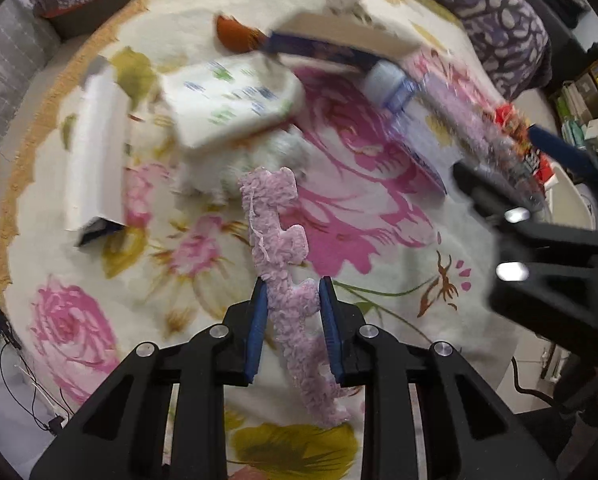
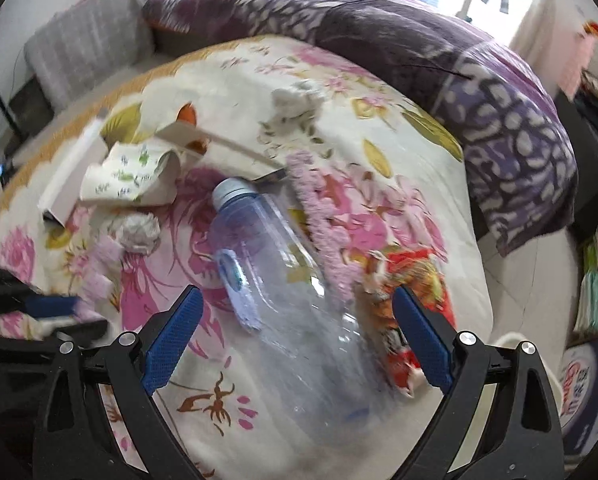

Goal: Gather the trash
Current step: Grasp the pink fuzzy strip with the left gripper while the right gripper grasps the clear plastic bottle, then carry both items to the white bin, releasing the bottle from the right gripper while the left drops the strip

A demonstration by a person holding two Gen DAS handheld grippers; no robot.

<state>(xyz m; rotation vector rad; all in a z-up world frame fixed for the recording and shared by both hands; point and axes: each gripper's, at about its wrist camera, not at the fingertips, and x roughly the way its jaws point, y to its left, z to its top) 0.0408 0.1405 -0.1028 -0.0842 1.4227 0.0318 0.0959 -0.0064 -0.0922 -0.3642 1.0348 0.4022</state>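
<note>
A fuzzy pink strip (image 1: 277, 216) hangs over the flowered blanket (image 1: 379, 280), and my left gripper (image 1: 292, 284) is shut on its lower part, blue pads pressing both sides. A clear plastic bottle (image 2: 283, 280) with a pale cap lies on the blanket between the jaws of my right gripper (image 2: 295, 292), which stands open with neither pad touching it. The left wrist view shows the right gripper (image 1: 511, 168) at the right edge, by the bottle (image 1: 391, 84). A second pink fuzzy strip (image 2: 323, 216) lies beside the bottle.
On the blanket lie a red snack wrapper (image 2: 411, 280), a crumpled paper ball (image 2: 137, 232), a printed tissue pack (image 1: 227, 100), a long white box (image 1: 95, 152), an open blue carton (image 1: 339, 40) and a crumpled tissue (image 2: 295, 100). A purple quilt (image 2: 499, 120) borders the far side.
</note>
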